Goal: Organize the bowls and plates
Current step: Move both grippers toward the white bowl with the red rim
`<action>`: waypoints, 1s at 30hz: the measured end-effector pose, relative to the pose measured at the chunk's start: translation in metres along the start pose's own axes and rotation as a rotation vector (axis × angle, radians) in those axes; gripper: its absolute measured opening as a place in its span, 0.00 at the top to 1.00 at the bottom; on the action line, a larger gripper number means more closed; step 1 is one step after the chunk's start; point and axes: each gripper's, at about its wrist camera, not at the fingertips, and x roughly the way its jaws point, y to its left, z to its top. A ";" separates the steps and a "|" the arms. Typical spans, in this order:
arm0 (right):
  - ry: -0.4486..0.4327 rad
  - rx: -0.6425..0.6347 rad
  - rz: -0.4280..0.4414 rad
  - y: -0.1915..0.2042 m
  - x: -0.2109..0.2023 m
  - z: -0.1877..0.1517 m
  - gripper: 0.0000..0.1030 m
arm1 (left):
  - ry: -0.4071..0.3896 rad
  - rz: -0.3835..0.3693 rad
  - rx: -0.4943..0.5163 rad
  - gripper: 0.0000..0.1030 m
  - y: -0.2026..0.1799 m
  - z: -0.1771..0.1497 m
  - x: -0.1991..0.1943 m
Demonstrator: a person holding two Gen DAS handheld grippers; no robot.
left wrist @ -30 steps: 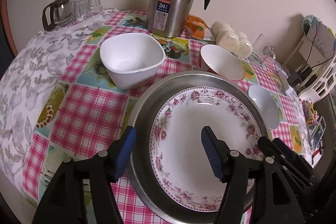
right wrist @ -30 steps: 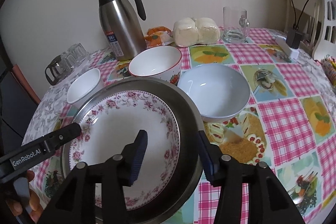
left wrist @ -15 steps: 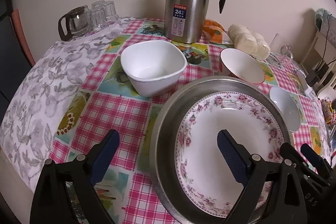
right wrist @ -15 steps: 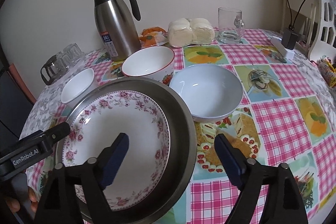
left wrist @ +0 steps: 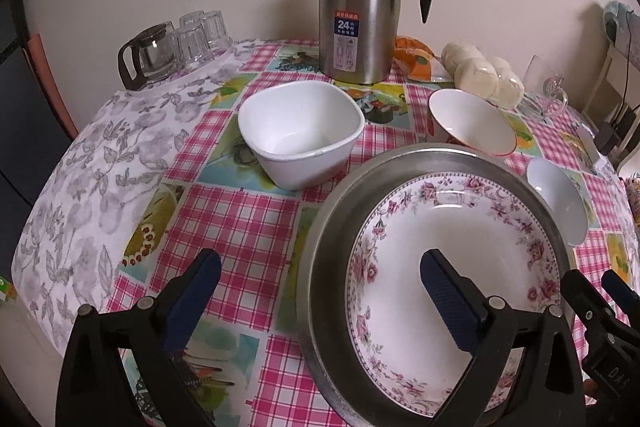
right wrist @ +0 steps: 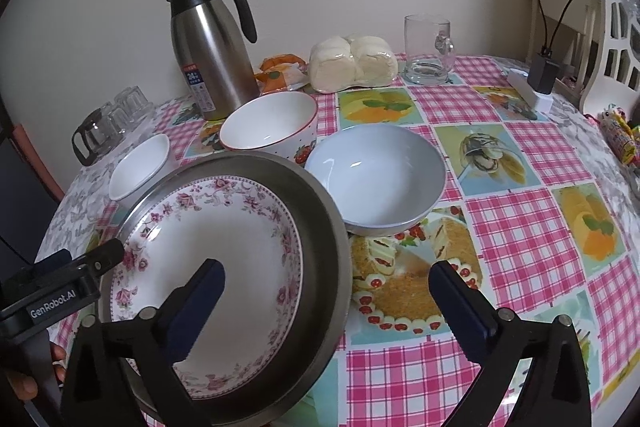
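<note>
A floral plate lies inside a steel pan on the checked tablecloth. My left gripper is open and empty, straddling the pan's left rim. My right gripper is open and empty, straddling the pan's right rim. A white square bowl sits behind the pan on the left. A red-rimmed bowl and a pale blue bowl sit behind and right of it.
A steel thermos jug stands at the back. Glass cups and a small glass pot sit back left. Wrapped buns, a glass mug and a power strip lie back right. A white chair stands at far right.
Both grippers have opened wide and drawn back from the pan and plate. The left view has shifted left, showing more tablecloth.
</note>
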 end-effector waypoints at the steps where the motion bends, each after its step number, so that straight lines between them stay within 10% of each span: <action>1: -0.004 0.003 -0.002 -0.001 -0.001 0.000 0.00 | -0.004 0.000 0.001 0.03 -0.001 0.001 0.000; 30: -0.010 -0.015 -0.013 -0.014 0.004 0.038 0.00 | -0.091 -0.142 0.060 0.03 -0.007 0.053 0.018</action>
